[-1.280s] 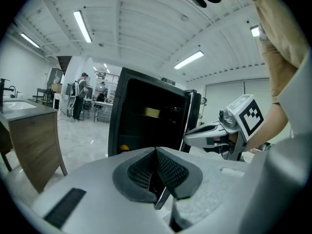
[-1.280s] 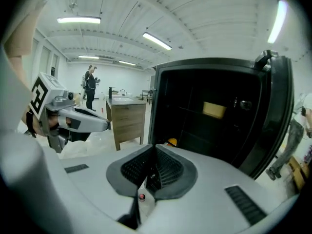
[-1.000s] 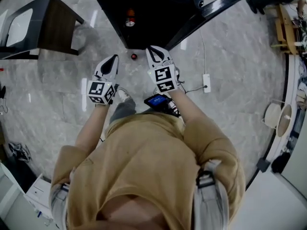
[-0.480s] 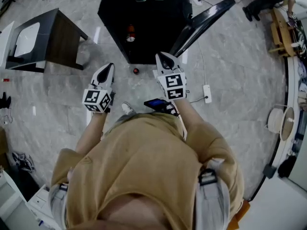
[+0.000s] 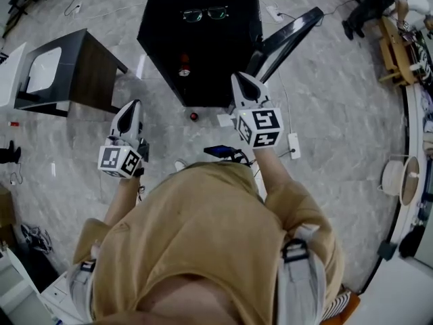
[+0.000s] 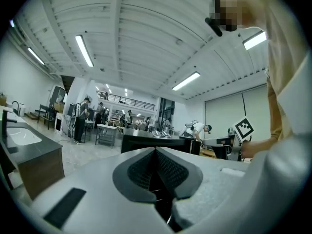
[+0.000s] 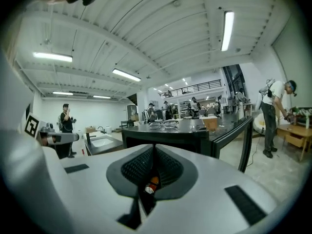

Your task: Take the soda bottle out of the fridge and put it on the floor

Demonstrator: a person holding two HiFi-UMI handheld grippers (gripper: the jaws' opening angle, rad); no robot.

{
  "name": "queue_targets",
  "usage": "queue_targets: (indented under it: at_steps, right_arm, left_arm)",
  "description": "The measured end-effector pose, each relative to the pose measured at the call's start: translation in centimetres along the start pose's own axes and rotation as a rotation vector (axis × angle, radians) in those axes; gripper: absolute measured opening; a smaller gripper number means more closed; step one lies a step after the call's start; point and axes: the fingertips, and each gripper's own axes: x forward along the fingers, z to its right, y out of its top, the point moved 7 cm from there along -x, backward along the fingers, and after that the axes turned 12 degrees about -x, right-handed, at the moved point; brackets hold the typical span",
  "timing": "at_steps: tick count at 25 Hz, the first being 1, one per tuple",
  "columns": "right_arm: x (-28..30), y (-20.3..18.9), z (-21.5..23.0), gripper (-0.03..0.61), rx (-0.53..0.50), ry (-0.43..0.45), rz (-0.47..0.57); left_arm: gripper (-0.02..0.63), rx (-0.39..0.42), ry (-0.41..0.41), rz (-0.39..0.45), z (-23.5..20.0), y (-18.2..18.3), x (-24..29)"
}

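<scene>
Head view: the soda bottle (image 5: pixel 183 66) stands inside the open black fridge (image 5: pixel 203 46), its red-orange label too small to read. The fridge door (image 5: pixel 284 39) swings out to the right, and a pair of glasses (image 5: pixel 205 13) lies on the fridge top. A small red thing (image 5: pixel 194 116) lies on the grey marbled floor (image 5: pixel 325 114) just before the fridge. The left hand-held gripper (image 5: pixel 130 110) and the right hand-held gripper (image 5: pixel 242 81) are both held short of the fridge, well apart from the bottle. Their cubes bear black-and-white square markers, with no words.

Left gripper view: the left hand-held gripper (image 6: pixel 156 152) has its jaws pressed together on nothing. The right cube's marker (image 6: pixel 245 128) shows at the right.

Right gripper view: the right hand-held gripper (image 7: pixel 154 152) is likewise pressed together and empty. Through the slit below its pads a bit of the bottle (image 7: pixel 152 185) shows, orange and white, with no print legible.
</scene>
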Motion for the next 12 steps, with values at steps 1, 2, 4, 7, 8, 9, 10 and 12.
queue_targets:
  at_steps: [1,2,4,7,8,9,10,12]
  right_arm:
    - [-0.1,0.5,0.3,0.009,0.022,-0.005,0.014]
    - [-0.3,1.0,0.6,0.009,0.038,-0.012,0.028]
    - [-0.8,2.1,0.9,0.009,0.059,-0.024,0.057]
    - [-1.6,3.6,1.3,0.009,0.055,-0.03,0.094]
    - [-1.7,4.0,1.4,0.009,0.046,-0.031,0.101]
    - [-1.8,4.4,1.6,0.009,0.038,-0.033,0.105]
    - [-1.9,4.6,1.8,0.009,0.033,-0.035,0.108]
    - [-2.1,4.9,2.3,0.009,0.029,-0.038,0.108]
  left_arm:
    - [0.003,0.007,0.002,0.017,0.0,0.6,-0.2]
    - [0.003,0.016,0.002,0.032,0.1,1.2,-0.4]
    - [0.003,0.04,0.001,0.057,0.2,2.2,-0.6]
    - [0.003,0.056,0.012,0.09,0.3,3.5,-1.0]
    - [0.003,0.054,0.02,0.102,0.3,3.9,-1.2]
    - [0.003,0.054,0.029,0.112,0.3,4.2,-1.3]
    - [0.003,0.059,0.039,0.119,0.3,4.5,-1.5]
    - [0.003,0.07,0.054,0.127,0.6,4.8,-1.8]
